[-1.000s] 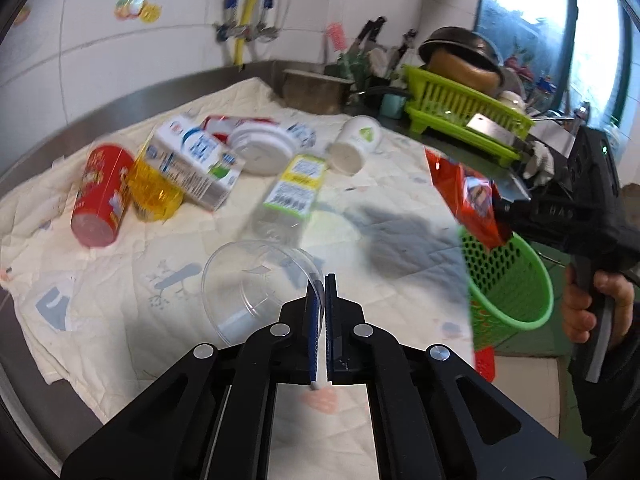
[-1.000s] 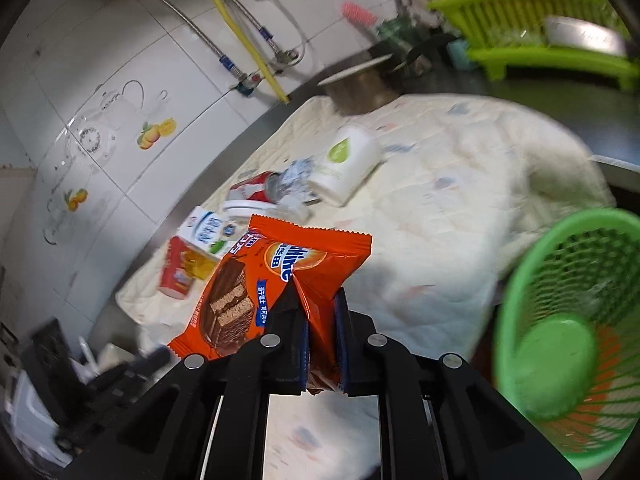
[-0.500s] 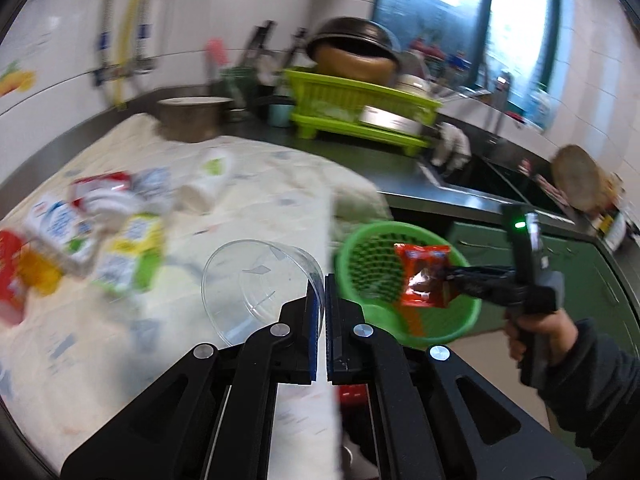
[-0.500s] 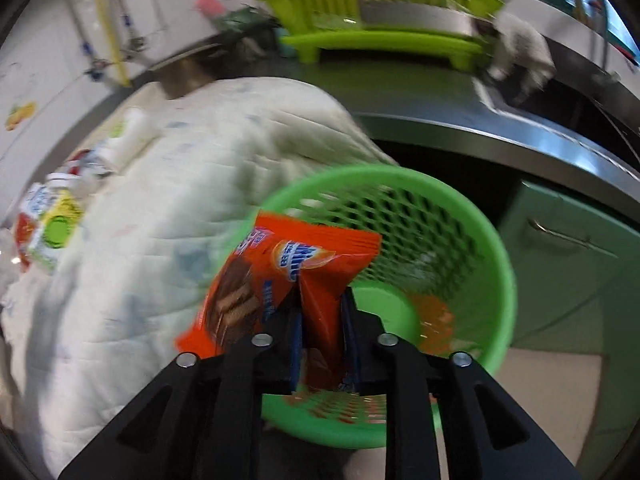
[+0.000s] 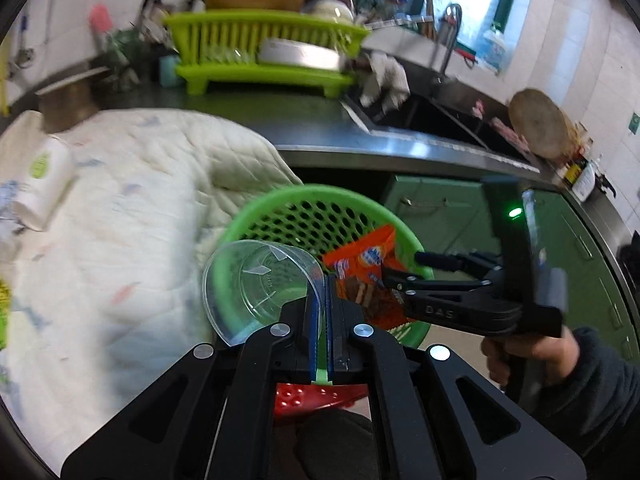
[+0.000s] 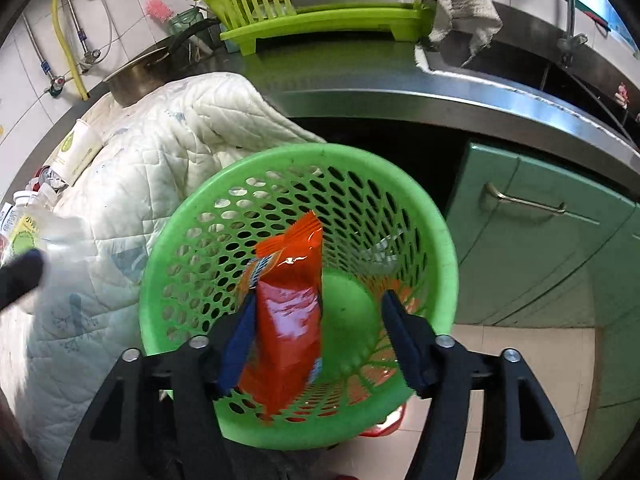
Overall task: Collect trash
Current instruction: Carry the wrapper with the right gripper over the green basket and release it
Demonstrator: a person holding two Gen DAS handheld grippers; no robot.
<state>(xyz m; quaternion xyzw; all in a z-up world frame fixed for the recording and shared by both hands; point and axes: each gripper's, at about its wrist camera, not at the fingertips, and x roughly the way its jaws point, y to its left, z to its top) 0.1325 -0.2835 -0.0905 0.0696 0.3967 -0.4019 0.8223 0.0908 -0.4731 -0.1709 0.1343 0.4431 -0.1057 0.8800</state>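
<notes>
A green mesh basket (image 6: 440,240) stands on the floor beside the counter. My right gripper (image 6: 320,320) hangs over its mouth with the jaws opening. An orange snack wrapper (image 6: 288,320) stands loose between them, leaning on the left blue pad (image 6: 240,332) and apart from the right one. In the left wrist view the same wrapper (image 5: 364,276) sits over the basket (image 5: 320,216) at the right gripper (image 5: 400,266). My left gripper (image 5: 322,300) is shut on the rim of a clear plastic cup (image 5: 256,284), held at the basket's near left edge.
A quilted white cloth (image 6: 160,140) covers the counter left of the basket, with a paper cup (image 6: 78,152) and a bottle (image 6: 24,224) on it. A green dish rack (image 6: 320,20) and a pot (image 6: 136,80) stand behind. Green cabinet doors (image 6: 540,260) lie to the right.
Both grippers swung from above the cloth to the basket. The right jaws have opened and let go of the orange wrapper. The left still carries the clear cup.
</notes>
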